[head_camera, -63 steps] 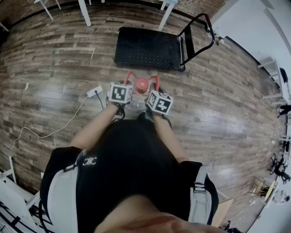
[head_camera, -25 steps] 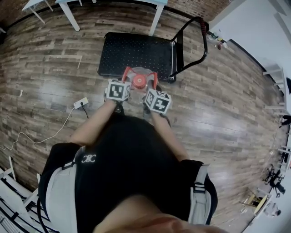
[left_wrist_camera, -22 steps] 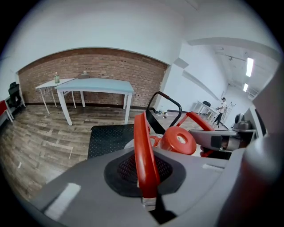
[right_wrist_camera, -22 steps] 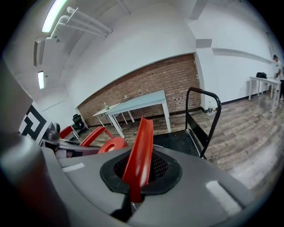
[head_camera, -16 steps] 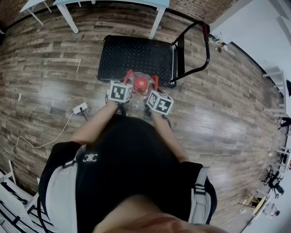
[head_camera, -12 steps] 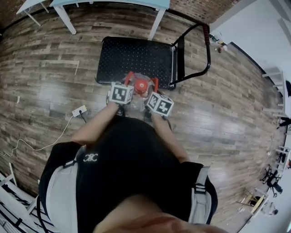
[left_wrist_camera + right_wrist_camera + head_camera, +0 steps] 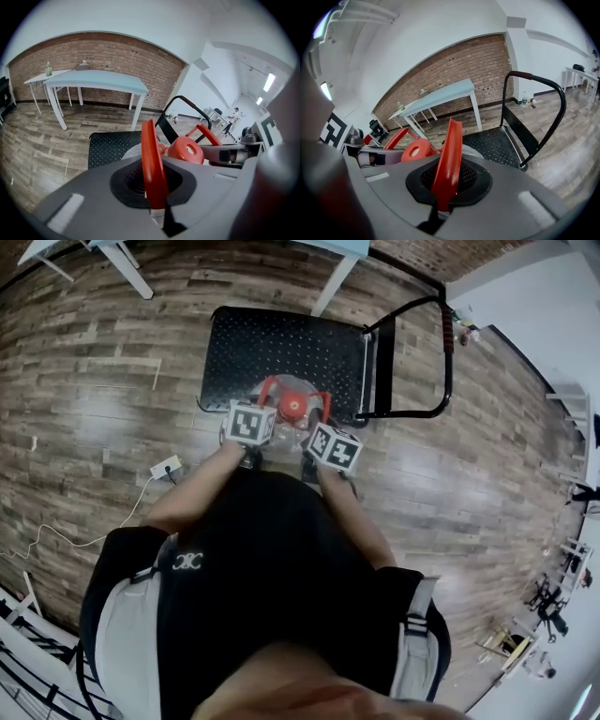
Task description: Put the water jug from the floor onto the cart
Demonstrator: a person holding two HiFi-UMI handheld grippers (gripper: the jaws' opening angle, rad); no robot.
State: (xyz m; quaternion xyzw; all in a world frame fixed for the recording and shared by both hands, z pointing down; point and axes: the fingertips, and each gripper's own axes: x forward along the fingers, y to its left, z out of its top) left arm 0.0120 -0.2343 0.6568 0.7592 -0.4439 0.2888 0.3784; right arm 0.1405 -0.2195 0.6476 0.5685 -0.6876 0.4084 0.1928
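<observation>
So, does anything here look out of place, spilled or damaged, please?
Nothing stands out. The water jug is upright at the near edge of the cart, with the left gripper and the right gripper each shut on one of its red handles. No spill shows.

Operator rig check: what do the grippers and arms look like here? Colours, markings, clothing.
Left gripper and right gripper: grey moulded bodies, black mesh-textured pads. Each carries a white cube with black square markers. No cables seen on them. Person wears a black short-sleeved top, small white logo, light grey shoulder straps.
</observation>
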